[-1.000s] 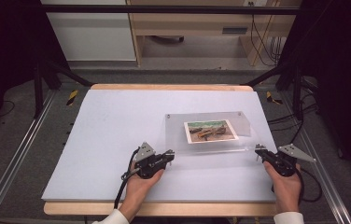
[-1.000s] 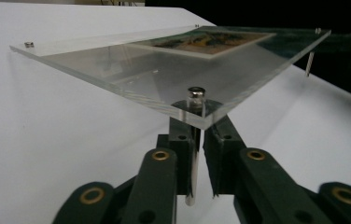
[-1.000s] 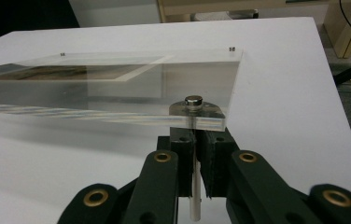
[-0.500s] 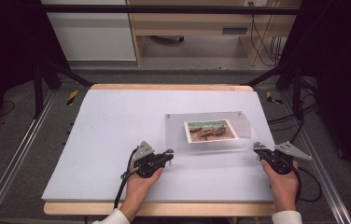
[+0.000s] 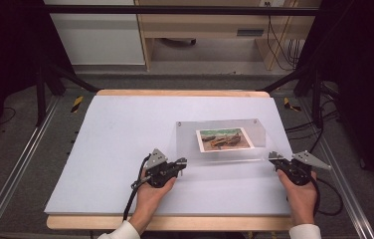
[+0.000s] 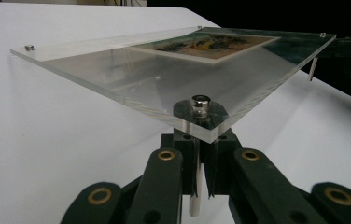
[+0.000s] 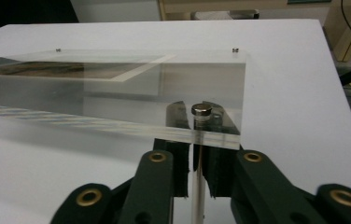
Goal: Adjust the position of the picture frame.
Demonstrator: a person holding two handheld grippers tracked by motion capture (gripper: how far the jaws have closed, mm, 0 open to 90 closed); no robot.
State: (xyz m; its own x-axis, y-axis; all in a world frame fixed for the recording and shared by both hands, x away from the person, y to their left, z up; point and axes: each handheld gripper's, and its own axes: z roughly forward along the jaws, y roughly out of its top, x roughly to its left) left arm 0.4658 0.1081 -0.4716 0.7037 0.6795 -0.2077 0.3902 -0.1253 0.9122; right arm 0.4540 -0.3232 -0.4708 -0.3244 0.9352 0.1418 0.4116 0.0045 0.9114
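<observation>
Low over the table (image 5: 100, 149), both tongs, left (image 5: 181, 162) and right (image 5: 273, 157), clamp the acrylic frame's (image 5: 225, 152) near corner posts

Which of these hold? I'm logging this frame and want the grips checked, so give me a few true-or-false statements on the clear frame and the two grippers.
1. The left gripper is closed on a metal leg under a near corner of the clear acrylic picture frame. True.
2. The right gripper hangs open, away from the frame. False: its jaws pinch the metal post under the other near corner.
3. The landscape print sits inside the clear panel. True.
4. The frame lies flat on the white table sheet. False: its near edge is raised off the sheet.
5. One hand holds both grippers. False: each hand holds one.
</observation>
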